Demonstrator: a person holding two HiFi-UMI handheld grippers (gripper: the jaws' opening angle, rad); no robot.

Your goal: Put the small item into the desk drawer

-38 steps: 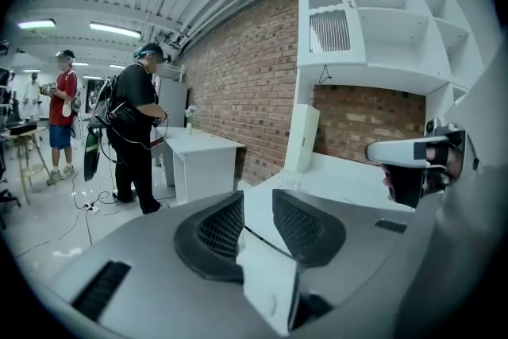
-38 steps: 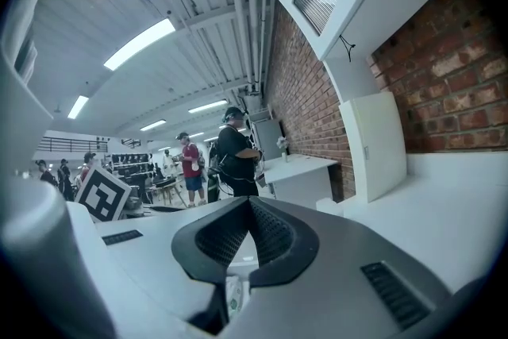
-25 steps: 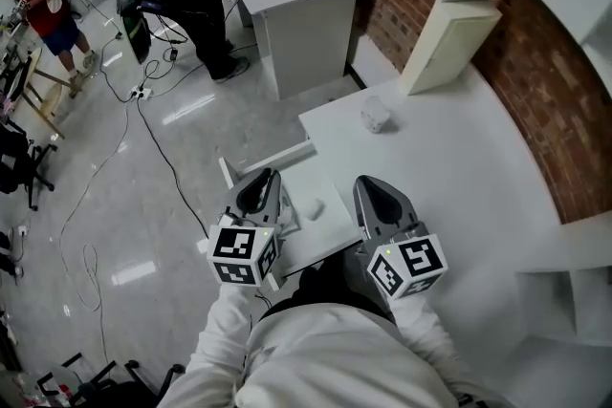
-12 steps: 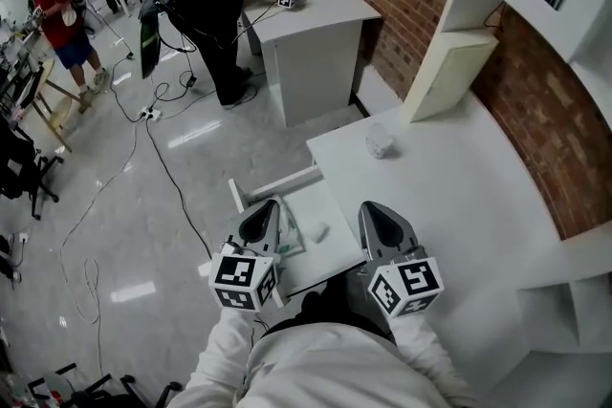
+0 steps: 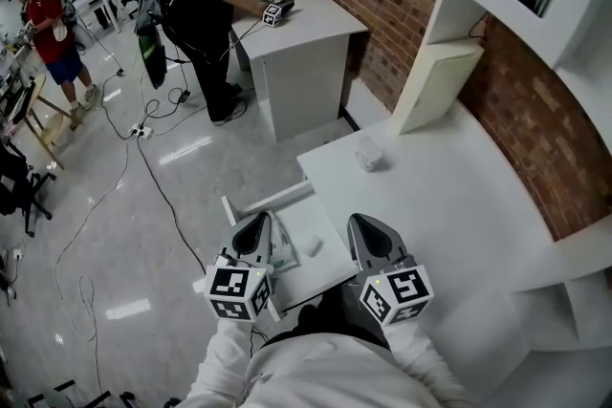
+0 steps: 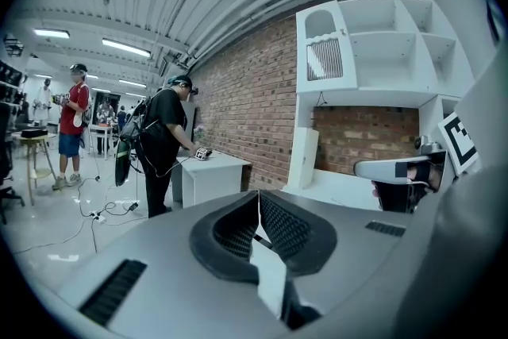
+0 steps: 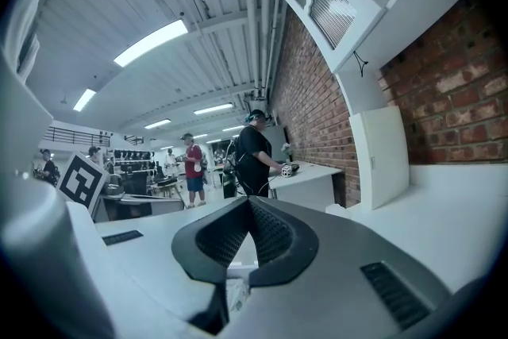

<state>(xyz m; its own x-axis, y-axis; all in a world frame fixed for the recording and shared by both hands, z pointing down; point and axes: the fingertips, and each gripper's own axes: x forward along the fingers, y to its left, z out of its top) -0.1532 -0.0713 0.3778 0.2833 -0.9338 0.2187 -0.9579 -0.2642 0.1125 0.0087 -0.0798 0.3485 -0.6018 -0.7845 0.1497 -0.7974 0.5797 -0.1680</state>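
The left gripper (image 6: 258, 196) is clenched, its dark ribbed pads pressed tip to tip on nothing. The right gripper (image 7: 250, 202) is likewise closed and empty. A small, rounded white item (image 5: 311, 246) is seen on the smooth floor of the open white drawer (image 5: 271, 199), between the grippers. A crumpled white lump (image 5: 368, 153) is set on the plain white counter (image 5: 449, 205).

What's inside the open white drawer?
A small white lump lies in the open white drawer. The grey left gripper covers its left side, so anything there is hidden.
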